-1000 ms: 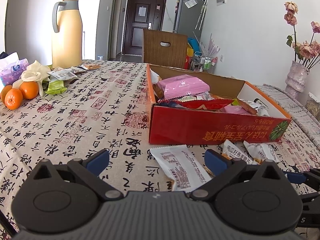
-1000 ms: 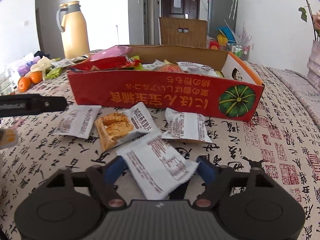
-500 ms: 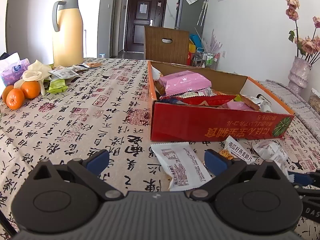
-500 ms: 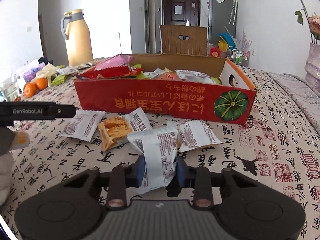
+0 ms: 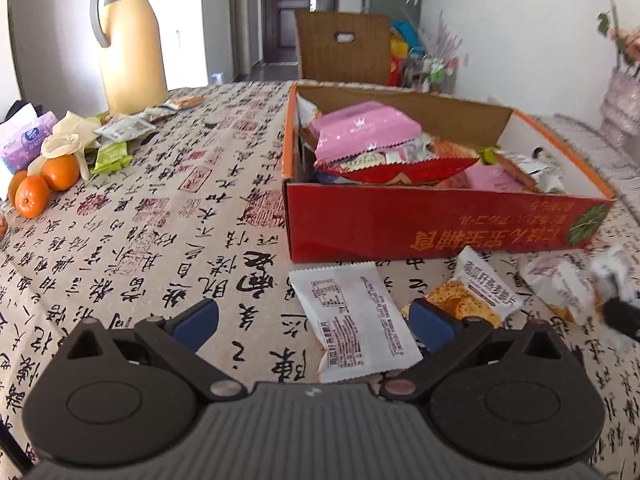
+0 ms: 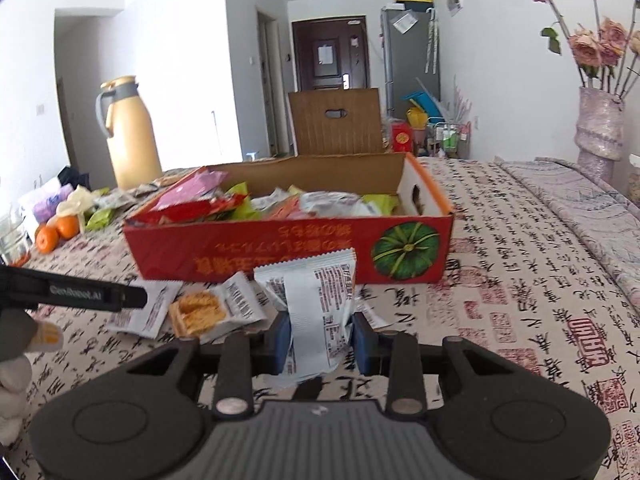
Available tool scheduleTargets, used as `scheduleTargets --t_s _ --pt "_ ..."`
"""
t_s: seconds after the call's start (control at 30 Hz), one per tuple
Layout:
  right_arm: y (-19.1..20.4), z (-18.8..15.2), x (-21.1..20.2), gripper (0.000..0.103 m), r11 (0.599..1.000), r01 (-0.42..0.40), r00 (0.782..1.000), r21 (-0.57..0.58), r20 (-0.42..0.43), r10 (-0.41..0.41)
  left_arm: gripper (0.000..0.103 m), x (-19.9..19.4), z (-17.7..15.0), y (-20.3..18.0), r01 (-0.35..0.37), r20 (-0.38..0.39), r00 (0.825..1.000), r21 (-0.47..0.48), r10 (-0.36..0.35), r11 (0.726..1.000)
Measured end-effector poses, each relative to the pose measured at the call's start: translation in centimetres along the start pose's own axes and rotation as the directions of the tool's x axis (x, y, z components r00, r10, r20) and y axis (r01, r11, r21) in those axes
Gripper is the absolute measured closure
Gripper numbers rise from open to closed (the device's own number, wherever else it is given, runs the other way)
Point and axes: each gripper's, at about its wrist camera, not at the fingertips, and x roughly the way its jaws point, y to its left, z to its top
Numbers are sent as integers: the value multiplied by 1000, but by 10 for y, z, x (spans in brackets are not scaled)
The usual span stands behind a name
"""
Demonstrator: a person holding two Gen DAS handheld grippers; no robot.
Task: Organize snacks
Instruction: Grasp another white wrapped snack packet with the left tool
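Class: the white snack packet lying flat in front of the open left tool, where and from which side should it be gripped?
Grip the white snack packet across its narrow width near the closest sealed end, coming down from above and the near side. It lies flat, lengthwise toward the left tool, whose open fingers already straddle it.

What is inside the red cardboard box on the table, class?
The red cardboard box holds a heap of snack packets: a pink packet on top, a red packet below it, plus green and silvery wrappers. Whatever lies beneath the heap, and the box floor, is covered.
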Motion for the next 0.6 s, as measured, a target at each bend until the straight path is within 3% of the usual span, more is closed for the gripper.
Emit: scheduleTargets --t_s 0.27,0.6 --pt "-17 -2 1 72 999 6 1000 42 15 -7 0 25 7 -12 -83 -76 994 -22 81 996" --pt "-28 -7 3 72 997 -18 1000 73 25 16 5 32 6 -22 -82 -89 993 -6 81 997"
